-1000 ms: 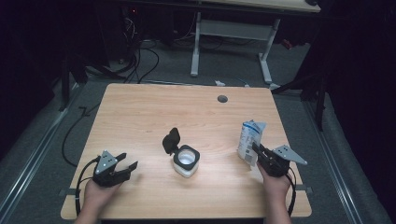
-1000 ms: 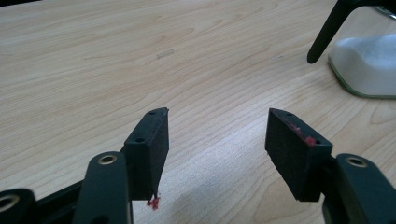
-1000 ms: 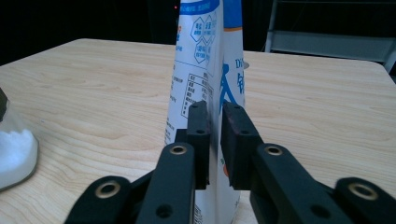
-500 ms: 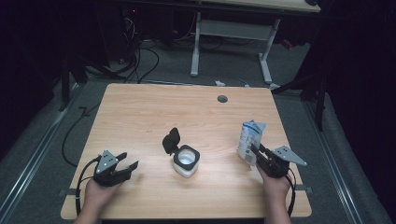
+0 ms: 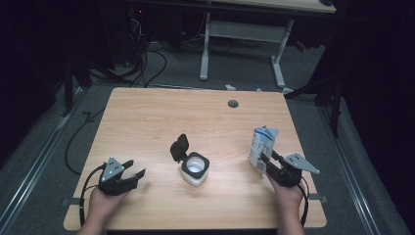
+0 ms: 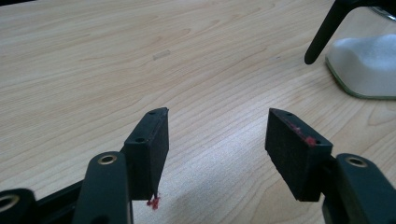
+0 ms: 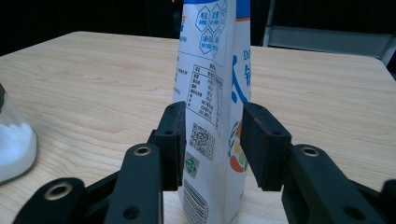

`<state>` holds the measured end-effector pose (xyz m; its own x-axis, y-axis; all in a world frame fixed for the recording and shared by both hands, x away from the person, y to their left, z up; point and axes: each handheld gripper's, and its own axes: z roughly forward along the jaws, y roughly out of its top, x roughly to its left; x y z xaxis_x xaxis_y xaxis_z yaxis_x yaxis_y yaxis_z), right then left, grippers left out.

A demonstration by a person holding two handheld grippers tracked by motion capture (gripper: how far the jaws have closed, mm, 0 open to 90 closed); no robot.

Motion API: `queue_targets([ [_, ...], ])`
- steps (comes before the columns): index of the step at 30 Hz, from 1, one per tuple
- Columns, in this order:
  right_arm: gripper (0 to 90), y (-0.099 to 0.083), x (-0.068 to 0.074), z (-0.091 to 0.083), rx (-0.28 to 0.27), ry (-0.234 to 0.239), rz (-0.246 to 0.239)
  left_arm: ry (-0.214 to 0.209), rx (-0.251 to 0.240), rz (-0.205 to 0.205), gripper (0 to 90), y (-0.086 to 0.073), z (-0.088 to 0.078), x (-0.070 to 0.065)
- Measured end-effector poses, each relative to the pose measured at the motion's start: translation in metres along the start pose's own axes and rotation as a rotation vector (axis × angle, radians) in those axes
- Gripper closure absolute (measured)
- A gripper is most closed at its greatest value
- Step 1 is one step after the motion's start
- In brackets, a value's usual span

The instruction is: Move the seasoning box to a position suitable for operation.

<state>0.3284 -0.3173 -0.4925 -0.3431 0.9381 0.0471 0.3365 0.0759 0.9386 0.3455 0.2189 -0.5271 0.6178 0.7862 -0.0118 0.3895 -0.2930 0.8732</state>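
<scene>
Dark floor and trailing cables surround the pale wood-grain table (image 5: 147,117), which sits lit like a small stage. Near its right edge a white-and-blue printed pouch (image 5: 262,144) stands upright on its own base, soft-sided and creased at the torn top. The right gripper (image 5: 266,164) has its jaws either side of the pouch's lower part; they have just been opening, and in the right gripper view the pouch (image 7: 212,93) stands between the black pads (image 7: 173,140) with a thin gap on the right and, as far as I can tell, no squeeze on the left. That looks like a release, leaving it standing for later.

At mid-table sits a squat clear jar (image 5: 195,169) of white powder, its black hinged lid (image 5: 179,147) flipped back, presumably ready for filling or scooping. The left gripper (image 5: 132,175) rests low at the front left, jaws spread on bare wood, waiting.
</scene>
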Motion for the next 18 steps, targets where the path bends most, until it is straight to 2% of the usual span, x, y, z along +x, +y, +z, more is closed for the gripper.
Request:
queue_targets([
  [6, 55.8, -0.0003, 0.0013, -0.0014, 0.008, -0.008, -0.016, 0.001, 0.002, 0.002, 40.3, 0.0, 0.0007, -0.0001],
  [18, 48.6, -0.003, 0.0004, -0.0095, -0.001, -0.003, 0.011, 0.021, 0.008, -0.006, 38.1, 0.003, 0.0051, 0.0013],
])
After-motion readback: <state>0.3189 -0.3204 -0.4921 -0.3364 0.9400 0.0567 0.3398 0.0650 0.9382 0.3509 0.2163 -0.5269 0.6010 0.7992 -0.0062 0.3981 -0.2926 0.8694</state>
